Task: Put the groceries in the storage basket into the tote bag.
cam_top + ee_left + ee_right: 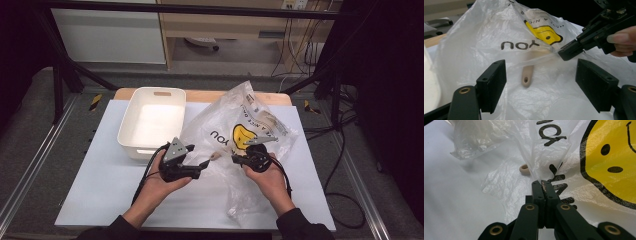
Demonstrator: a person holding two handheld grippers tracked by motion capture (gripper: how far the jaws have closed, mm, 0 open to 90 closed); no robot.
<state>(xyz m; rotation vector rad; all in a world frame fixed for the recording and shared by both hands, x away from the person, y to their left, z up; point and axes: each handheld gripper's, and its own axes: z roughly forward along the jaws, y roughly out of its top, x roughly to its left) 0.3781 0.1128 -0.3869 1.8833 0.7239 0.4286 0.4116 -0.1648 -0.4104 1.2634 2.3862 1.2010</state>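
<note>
— Black jaws of the left gripper (pixel 541 82) rise closest to the lens in the left gripper view, standing wide apart with nothing pressed between them.

— What sits past them?

— The plastic bag (pixel 499 32), thin and see-through, printed with dark letters and a yellow smiley face. Inside it, in the gap between those jaws, lies a beige wooden handle (pixel 527 76) with a hole near its rounded end.

— Which way does the handle run?

— In that view its long axis goes up and down the picture, the holed end toward the gripper and the rest fading into the bag's folds. What it belongs to cannot be told.

— And the other tool?

— The right gripper (pixel 543 184) has its jaws pressed together on a pinch of the bag's film, right beside the printed letters. From above, the right gripper (pixel 239 159) holds the bag's near edge and the left gripper (pixel 206 163) points across at it from just beside.

— Where is the bag on the table?

— The bag (pixel 240 125) stands puffed up on the white table (pixel 100 185), right of centre. Just to its left sits a white tub (pixel 152 120), upright, with nothing visible inside.
</note>
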